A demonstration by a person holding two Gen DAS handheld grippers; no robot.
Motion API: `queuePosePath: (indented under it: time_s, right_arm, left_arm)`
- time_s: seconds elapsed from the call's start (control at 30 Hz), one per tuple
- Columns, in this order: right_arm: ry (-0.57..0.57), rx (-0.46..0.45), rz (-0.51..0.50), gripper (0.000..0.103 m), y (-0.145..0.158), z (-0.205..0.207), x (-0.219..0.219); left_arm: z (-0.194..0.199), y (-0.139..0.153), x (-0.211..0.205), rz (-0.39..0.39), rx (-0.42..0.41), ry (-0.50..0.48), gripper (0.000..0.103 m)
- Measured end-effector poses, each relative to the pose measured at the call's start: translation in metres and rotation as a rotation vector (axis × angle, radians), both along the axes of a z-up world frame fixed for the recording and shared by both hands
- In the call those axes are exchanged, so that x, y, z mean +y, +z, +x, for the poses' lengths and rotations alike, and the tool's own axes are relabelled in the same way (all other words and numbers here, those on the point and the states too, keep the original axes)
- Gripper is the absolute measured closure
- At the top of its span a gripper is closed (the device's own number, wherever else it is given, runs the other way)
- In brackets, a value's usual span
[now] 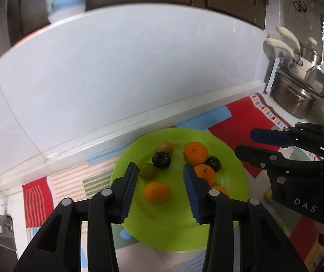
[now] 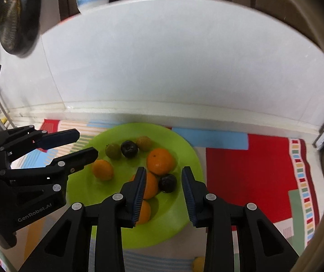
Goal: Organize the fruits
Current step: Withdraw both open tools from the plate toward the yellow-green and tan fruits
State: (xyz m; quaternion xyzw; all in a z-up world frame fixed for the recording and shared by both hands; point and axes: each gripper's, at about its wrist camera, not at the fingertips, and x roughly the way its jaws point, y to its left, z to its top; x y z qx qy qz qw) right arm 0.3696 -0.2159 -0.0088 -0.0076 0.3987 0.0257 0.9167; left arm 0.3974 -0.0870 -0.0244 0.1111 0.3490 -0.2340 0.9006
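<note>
A lime-green plate [image 1: 227,204] [image 2: 184,145] lies on a colourful mat and holds several oranges [image 1: 156,192] [image 2: 160,161], two dark plums [image 1: 161,160] [image 2: 129,149] and two greenish-brown fruits [image 1: 147,170] [image 2: 113,151]. My left gripper [image 1: 160,172] is open and empty above the plate, its fingers either side of the near orange. My right gripper [image 2: 163,176] is open and empty above the plate's right part, near a plum [image 2: 167,182]. Each gripper also shows in the other's view: the right [image 1: 247,141] and the left [image 2: 87,144].
The patterned mat [image 1: 241,117] [image 2: 252,170] covers a white counter against a white tiled wall [image 1: 127,68]. Steel pots and utensils [image 1: 295,93] stand at the right. A small yellow fruit [image 1: 269,195] [image 2: 198,263] lies on the mat off the plate.
</note>
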Motion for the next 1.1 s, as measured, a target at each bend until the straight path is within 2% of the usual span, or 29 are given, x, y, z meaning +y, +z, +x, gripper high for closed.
queuePosePath:
  time_s: [0.17,0.23,0.6,0.77,0.83,1.1]
  right_arm:
    - [-0.016,-0.060,0.012,0.068,0.026,-0.029,0.005]
    - [-0.023,-0.079,0.013,0.061,0.033,-0.040,0.005]
    - [-0.065,-0.138,0.021,0.061,0.052,-0.096,0.006]
    - [-0.086,-0.155,0.006,0.061,0.051,-0.118,0.002]
    - [-0.093,-0.155,0.006,0.051,0.052,-0.128,0.003]
    - [-0.119,-0.141,0.009,0.049,0.041,-0.153,0.003]
  left_arm:
    - [-0.024,0.018,0.007,-0.026,-0.036,0.017,0.048]
    - [-0.033,0.024,0.008,-0.028,-0.055,0.023,0.046]
    - [-0.084,0.043,0.012,-0.057,-0.107,0.045,0.026]
    - [-0.109,0.043,0.014,-0.053,-0.146,0.069,0.014]
    - [-0.118,0.042,0.015,-0.053,-0.152,0.075,0.009]
    - [-0.145,0.035,0.021,-0.058,-0.182,0.137,0.000]
